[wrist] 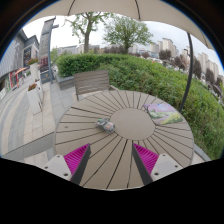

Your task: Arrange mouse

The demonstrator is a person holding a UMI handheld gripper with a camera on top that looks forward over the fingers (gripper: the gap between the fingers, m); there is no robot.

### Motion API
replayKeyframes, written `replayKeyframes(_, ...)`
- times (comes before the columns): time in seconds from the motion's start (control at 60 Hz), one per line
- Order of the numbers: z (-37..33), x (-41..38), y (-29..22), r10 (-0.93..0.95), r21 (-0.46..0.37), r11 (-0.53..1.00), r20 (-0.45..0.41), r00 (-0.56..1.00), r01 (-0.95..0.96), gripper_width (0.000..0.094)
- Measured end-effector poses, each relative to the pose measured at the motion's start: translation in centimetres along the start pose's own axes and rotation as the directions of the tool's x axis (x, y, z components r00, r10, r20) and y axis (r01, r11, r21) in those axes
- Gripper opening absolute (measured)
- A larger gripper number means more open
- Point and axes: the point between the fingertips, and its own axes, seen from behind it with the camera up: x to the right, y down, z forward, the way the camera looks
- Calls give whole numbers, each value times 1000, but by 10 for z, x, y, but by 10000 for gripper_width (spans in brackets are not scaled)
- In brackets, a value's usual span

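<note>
Gripper view: jaws (110, 160) gape wide and empty above the counter (150, 140); the mouse (104, 124) lies just ahead, likely being lined up for grasping.

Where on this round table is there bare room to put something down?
Most of the slatted table is bare: the near part just ahead of the open gripper, and the side toward the chair. Occupied spots: the small object, likely the mouse, near the middle, and the mat beyond it.
</note>
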Motion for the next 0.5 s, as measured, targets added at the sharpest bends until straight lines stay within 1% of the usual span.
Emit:
replayKeyframes(0.217,90,-4,-7,17,60,998,1,1000,-17,854)
replayKeyframes(0.417,153,-13,-11,16,70,997,22,1000,-18,853)
replayKeyframes(0.5,174,-12,-15,11,75,997,15,1000,-12,852)
